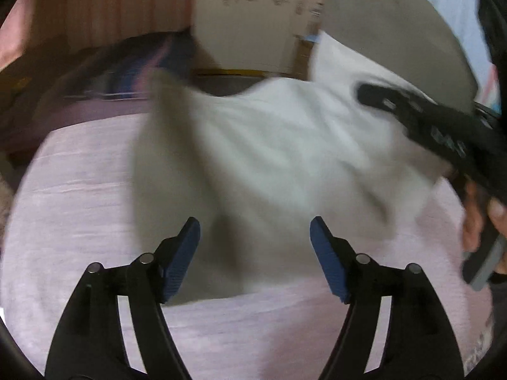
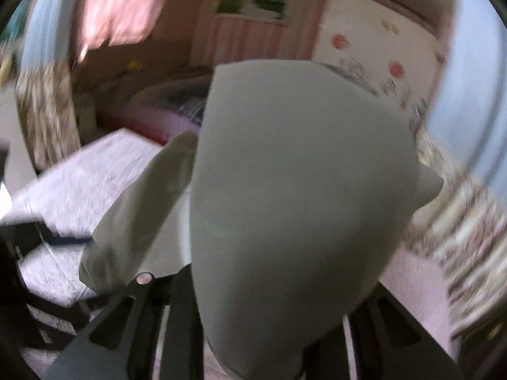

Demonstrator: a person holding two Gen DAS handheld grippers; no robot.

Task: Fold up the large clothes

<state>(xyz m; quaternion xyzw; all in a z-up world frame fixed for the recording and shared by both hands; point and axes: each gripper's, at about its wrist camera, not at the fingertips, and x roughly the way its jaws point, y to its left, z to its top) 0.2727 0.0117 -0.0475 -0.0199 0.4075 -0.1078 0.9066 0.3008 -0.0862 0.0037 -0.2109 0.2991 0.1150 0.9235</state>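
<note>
A large pale grey-white garment [image 1: 269,158] lies rumpled on the pink bedsheet [image 1: 79,205], and its right side is lifted into the air. My left gripper [image 1: 255,226] hangs open just above the garment's near edge, with nothing between its blue pads [image 1: 187,253]. My right gripper [image 1: 412,117] comes in from the right, shut on the raised part of the garment; a hand [image 1: 481,221] holds its handle. In the right wrist view the garment [image 2: 301,205] drapes over the gripper and hides its fingertips. Only the black finger arms [image 2: 139,313] show.
A white cabinet with red stickers [image 1: 247,15] stands behind the bed. Dark bedding [image 1: 126,72] is piled at the far left of the bed. The sheet's corner and the bed's edge [image 2: 123,133] show in the right wrist view, with pink striped walls beyond.
</note>
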